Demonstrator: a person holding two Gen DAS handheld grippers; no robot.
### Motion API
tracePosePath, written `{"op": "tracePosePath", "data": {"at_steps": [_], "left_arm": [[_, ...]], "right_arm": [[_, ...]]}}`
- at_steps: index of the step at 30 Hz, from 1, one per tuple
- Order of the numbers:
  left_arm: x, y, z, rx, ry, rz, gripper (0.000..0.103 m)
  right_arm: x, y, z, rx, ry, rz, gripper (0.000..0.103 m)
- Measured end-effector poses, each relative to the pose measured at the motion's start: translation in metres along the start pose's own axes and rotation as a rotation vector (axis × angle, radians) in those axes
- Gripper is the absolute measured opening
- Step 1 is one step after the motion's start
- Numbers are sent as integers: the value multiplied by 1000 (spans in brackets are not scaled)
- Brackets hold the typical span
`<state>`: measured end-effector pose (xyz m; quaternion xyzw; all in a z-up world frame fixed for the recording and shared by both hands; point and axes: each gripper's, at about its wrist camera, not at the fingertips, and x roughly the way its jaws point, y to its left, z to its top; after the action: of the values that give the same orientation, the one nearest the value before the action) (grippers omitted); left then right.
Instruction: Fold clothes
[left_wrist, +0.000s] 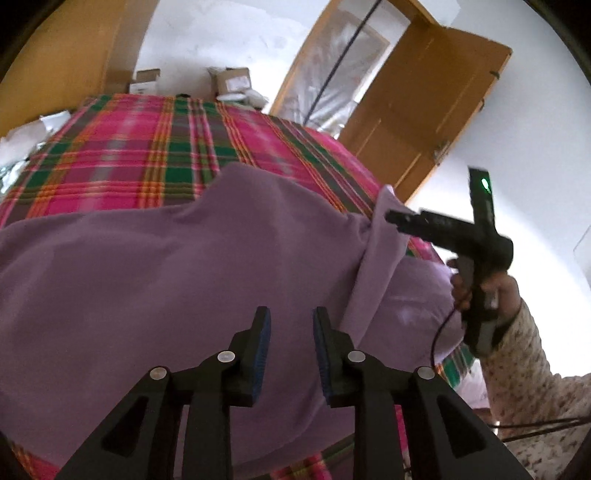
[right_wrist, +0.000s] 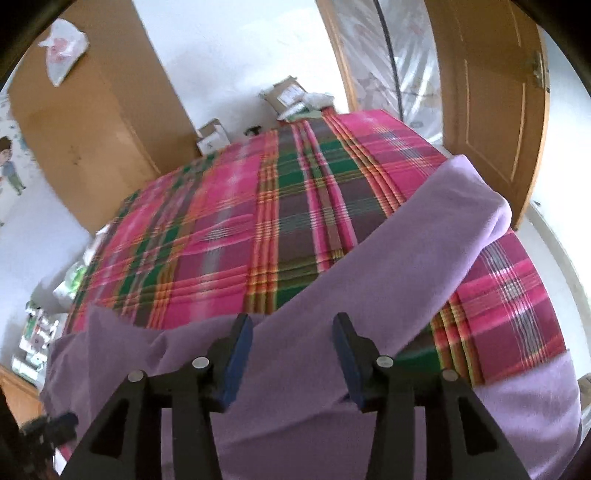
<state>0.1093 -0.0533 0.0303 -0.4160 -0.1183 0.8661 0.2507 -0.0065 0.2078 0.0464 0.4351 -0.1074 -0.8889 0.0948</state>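
Here, your purple garment (left_wrist: 155, 280) lies spread over the near part of the plaid bedcover (left_wrist: 147, 155), covering most of the width in front of you. In the right wrist view one long part of the garment (right_wrist: 388, 258) runs diagonally up toward the far right, ending in a rounded fold near the door (right_wrist: 491, 99), with bare bedcover (right_wrist: 229, 236) beyond it and to its right.

Your left gripper (left_wrist: 291, 354) hangs just over the cloth with its blue-padded fingers (left_wrist: 263, 354) parted by a narrow gap; nothing sits between them. Whether the tips touch the fabric you cannot tell from here.

Your right gripper (right_wrist: 291, 358) has its jaws spread wider, and the cloth passes under and between the fingers (right_wrist: 236, 362) without being pinched in that view. Seen from the left wrist, the right gripper (left_wrist: 397, 219) is up at the garment's right edge, where a peak of fabric rises to its tip; that picture is blurred, so whether it has hold of the cloth is unclear. Your hand (left_wrist: 480, 291) grips its handle, with a patterned sleeve (left_wrist: 524, 369) behind it.

Beyond the bed stand cardboard boxes (left_wrist: 232, 79) against the white wall, a wooden wardrobe (right_wrist: 88, 122) to the left, and the open door (left_wrist: 424, 110) to the right.
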Motion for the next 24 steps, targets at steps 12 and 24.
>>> {"op": "tracePosePath", "data": {"at_steps": [12,24], "left_arm": [[21,-18,-13,81,98,-28,25],[26,-35,-18,141,115,-25,25]], "right_arm": [[46,-1,28,91,99,-114,44],[15,-14,8,59,44,-145,4]]}}
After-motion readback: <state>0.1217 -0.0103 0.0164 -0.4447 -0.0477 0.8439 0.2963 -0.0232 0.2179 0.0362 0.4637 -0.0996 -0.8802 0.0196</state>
